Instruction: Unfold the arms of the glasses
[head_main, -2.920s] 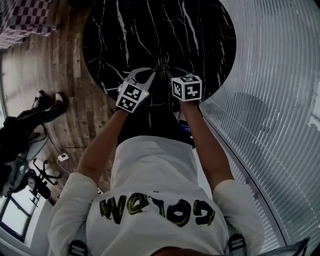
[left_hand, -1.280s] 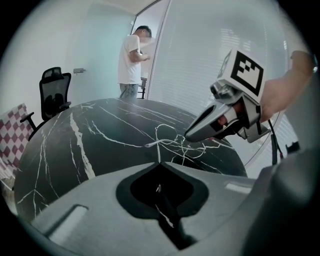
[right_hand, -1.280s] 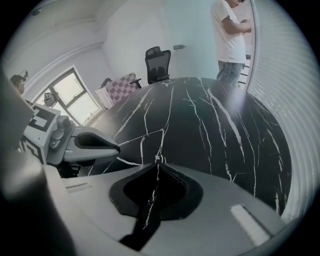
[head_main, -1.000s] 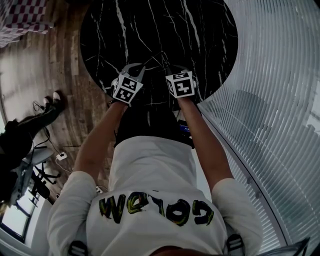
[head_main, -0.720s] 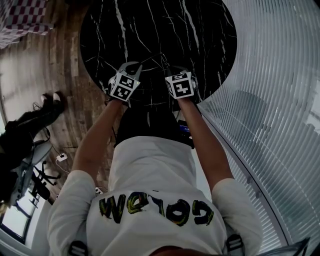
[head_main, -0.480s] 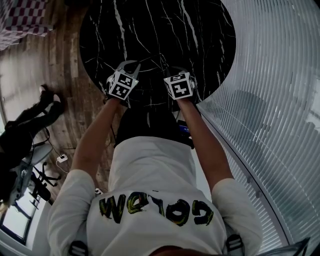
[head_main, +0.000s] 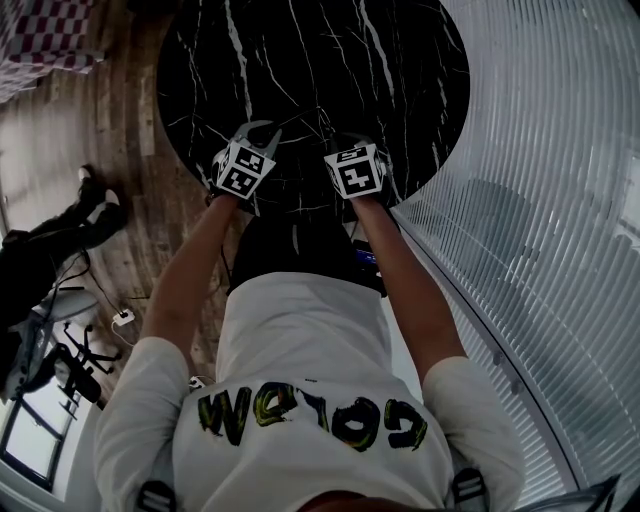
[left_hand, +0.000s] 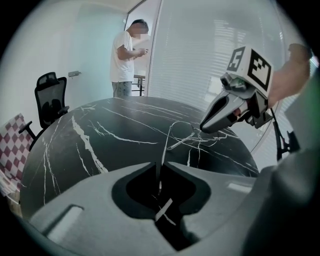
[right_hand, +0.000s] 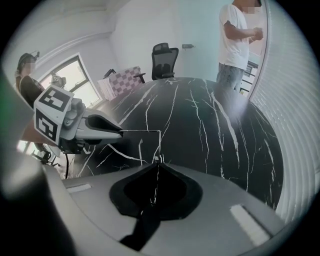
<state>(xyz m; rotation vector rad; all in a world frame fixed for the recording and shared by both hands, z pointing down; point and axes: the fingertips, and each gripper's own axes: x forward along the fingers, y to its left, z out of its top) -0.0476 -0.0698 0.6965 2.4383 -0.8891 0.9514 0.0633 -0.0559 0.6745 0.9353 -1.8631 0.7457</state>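
Thin wire-rimmed glasses (left_hand: 181, 134) hang just above the round black marble table (left_hand: 100, 135) between my two grippers. My right gripper (right_hand: 158, 162) is shut on the frame's front; the left gripper view shows it (left_hand: 204, 127) pinching there. One arm (right_hand: 142, 131) runs sideways from it to my left gripper (right_hand: 119, 132). That arm passes through the left gripper (left_hand: 161, 165), whose jaws have just been opening and show a narrow gap round the wire. In the head view both grippers (head_main: 262, 132) (head_main: 338, 142) sit near the table's near edge.
A person (left_hand: 122, 55) stands beyond the table's far side. A black office chair (left_hand: 50, 97) and a checked seat (left_hand: 12, 150) stand at its left. A ribbed glass wall (head_main: 540, 200) curves along the right. Another person's legs (head_main: 60, 230) are on the wooden floor.
Since the earliest frame my left gripper has drawn leftward, away from the right one, widening the space between them. The right gripper has barely shifted. The person on the floor has moved.
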